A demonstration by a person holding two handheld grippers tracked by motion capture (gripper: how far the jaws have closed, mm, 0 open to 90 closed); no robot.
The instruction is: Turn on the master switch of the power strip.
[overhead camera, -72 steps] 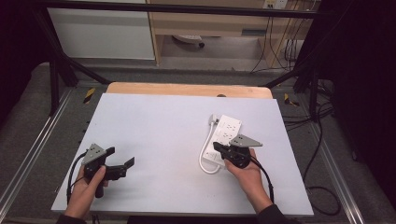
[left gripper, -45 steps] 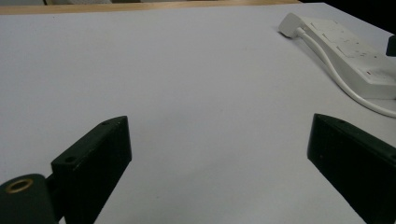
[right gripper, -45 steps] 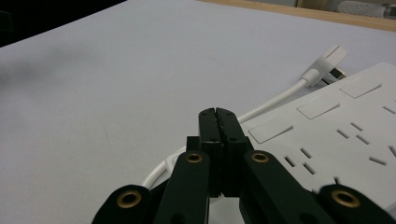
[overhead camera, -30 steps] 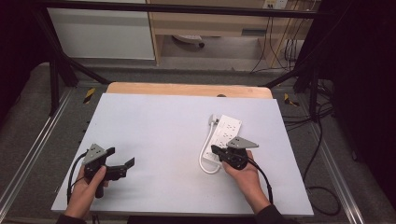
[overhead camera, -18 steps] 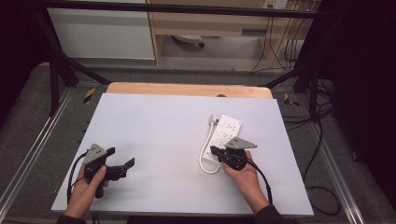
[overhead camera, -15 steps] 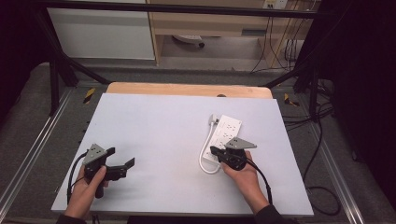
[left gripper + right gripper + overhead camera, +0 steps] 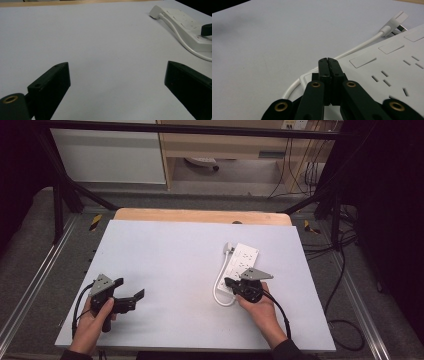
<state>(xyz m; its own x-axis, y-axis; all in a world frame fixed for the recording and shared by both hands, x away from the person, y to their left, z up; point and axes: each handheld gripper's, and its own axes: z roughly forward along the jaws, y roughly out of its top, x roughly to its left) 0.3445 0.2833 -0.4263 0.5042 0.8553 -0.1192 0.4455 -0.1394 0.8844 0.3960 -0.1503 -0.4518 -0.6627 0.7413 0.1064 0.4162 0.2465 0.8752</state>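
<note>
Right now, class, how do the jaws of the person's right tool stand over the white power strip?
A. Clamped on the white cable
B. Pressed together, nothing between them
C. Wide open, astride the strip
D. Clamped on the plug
B: in the right gripper view the right tool has its jaws pressed flat together above the power strip, with the cable lying apart from them.

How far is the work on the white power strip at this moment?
Done: nothing visibly; the power strip lies flat, its plug free on the table. In hand: the right gripper, jaws shut and empty, sits over the strip's near end. Left: the open left gripper waits apart; any grasping remains.
</note>
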